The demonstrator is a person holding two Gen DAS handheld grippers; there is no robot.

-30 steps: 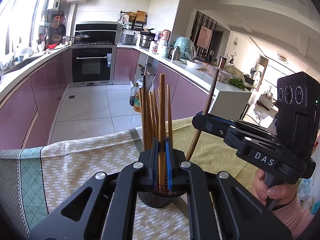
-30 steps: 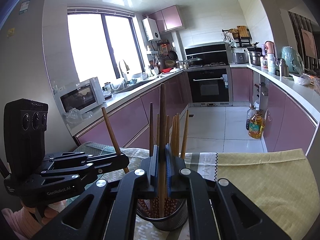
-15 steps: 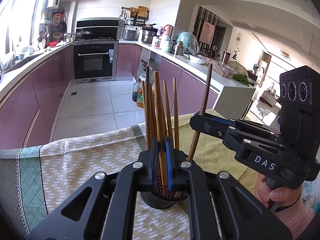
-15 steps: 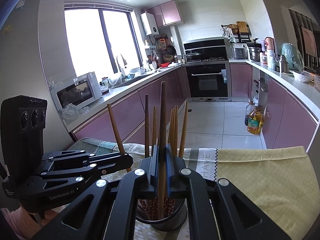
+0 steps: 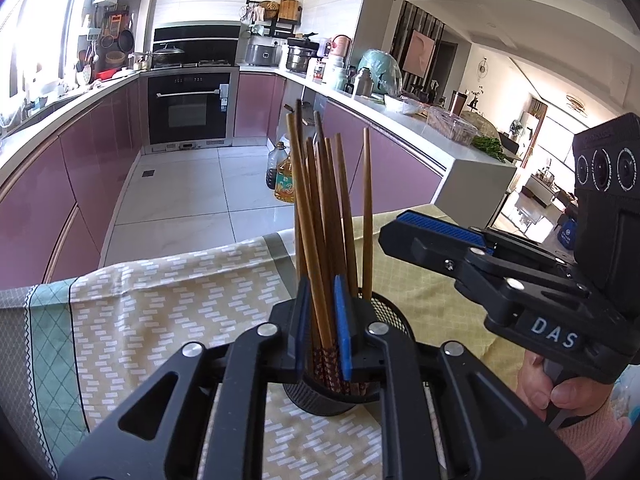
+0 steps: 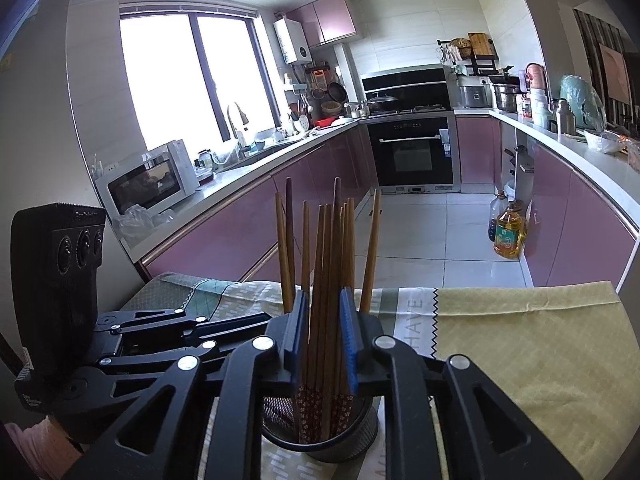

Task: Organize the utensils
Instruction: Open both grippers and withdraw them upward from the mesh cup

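Chopsticks (image 5: pixel 320 216), slender tapered wooden sticks with floral-patterned lower ends, stand bundled in a round black wire-mesh holder (image 5: pixel 390 312) on the table. Under it lies a woven tablecloth (image 6: pixel 540 340): a plain yellow-green panel, a zigzag-edged strip reading "HAVE", and a section of short white dashes. On the right gripper (image 5: pixel 400 226), matte black with a ribbed blue pad, a label reads "DAS"; its jaws are opening, chopsticks loose between them. Likewise the left gripper (image 5: pixel 320 320) is opening around one chopstick, pads clear. An oil bottle (image 6: pixel 507 236) stands on the tiled floor.
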